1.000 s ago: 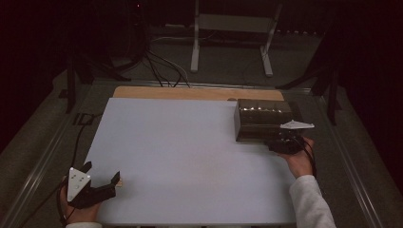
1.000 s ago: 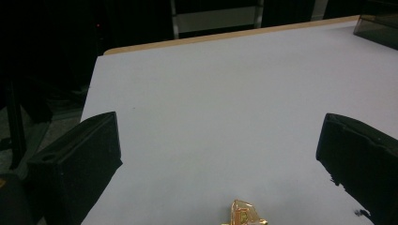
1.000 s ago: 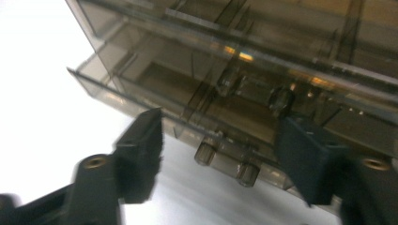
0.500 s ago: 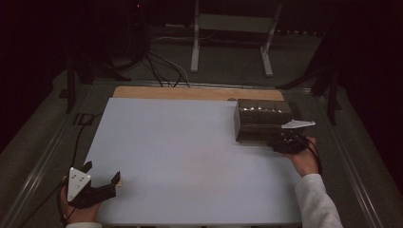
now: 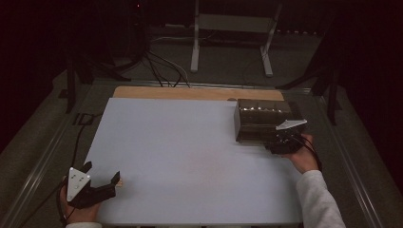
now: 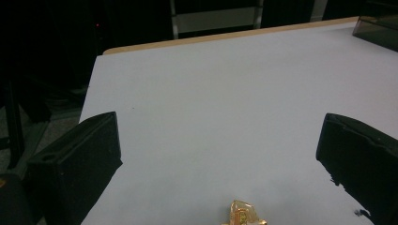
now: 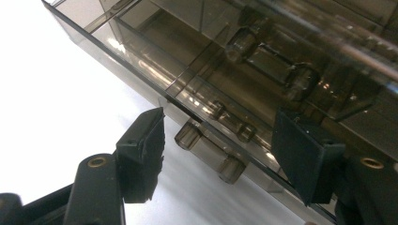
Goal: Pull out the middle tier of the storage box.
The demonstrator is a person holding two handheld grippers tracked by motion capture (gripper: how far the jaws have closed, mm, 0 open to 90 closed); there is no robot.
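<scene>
A smoky translucent drawer box (image 5: 263, 118) stands at the right of the white board (image 5: 190, 152). My right gripper (image 5: 275, 141) is at its front face. In the right gripper view the jaws (image 7: 220, 136) straddle a small clear drawer handle (image 7: 206, 147); they have just been opening, and there are gaps between the pads and the handle. My left gripper (image 5: 102, 172) rests open at the board's near left corner. A small gold-wrapped piece (image 6: 244, 215) lies on the board just inside its wide jaws (image 6: 220, 126), untouched.
A wooden strip (image 5: 190, 92) borders the board's far edge. Cables and a metal stand (image 5: 197, 33) are on the dark floor beyond. The box's corner (image 6: 378, 30) shows at the far right in the left gripper view.
The right gripper has shifted slightly at the box's front. The left gripper and the box have stayed where they were.
</scene>
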